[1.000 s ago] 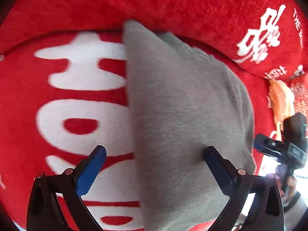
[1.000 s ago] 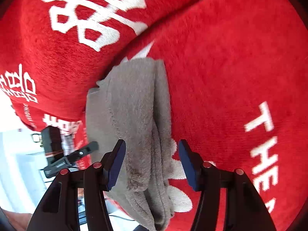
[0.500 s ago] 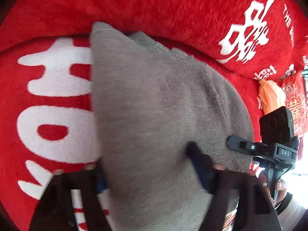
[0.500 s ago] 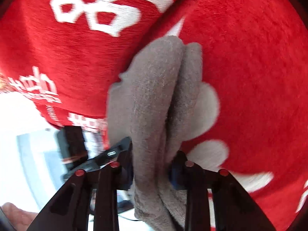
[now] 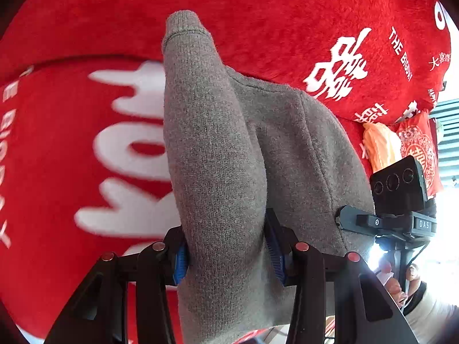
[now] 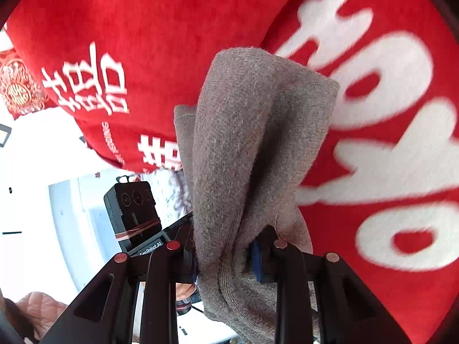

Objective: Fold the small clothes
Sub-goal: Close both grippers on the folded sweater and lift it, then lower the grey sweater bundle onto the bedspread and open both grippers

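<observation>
Grey knitted garment (image 5: 218, 154), small, soft wool-like fabric, bunched lengthwise and lifted clear of the red plush blanket with white lettering (image 5: 86, 172) that lies beneath it. One cuffed end of the knit points away from me in the left wrist view; the body drapes right and hangs down past the fingers.

Left hand-held gripper (image 5: 228, 250): jaws have just been closing, now narrowed onto a thick fold of the grey knit. Blue pads (image 5: 180, 261) press the fabric from both sides. I read it as clamped on the garment.

Right hand-held gripper (image 6: 226, 253): jaws drawn close together, pinching a gathered bundle of the same garment (image 6: 249, 149); fabric spills below the fingers and rises above them in a folded hump.

Each view shows the other unit's black camera block (image 5: 398, 183) just beside the cloth.

Far right in the left wrist view: an orange cloth (image 5: 381, 146) lying against a red patterned cushion (image 5: 421, 149), well apart from the knit.

No containers seen.
</observation>
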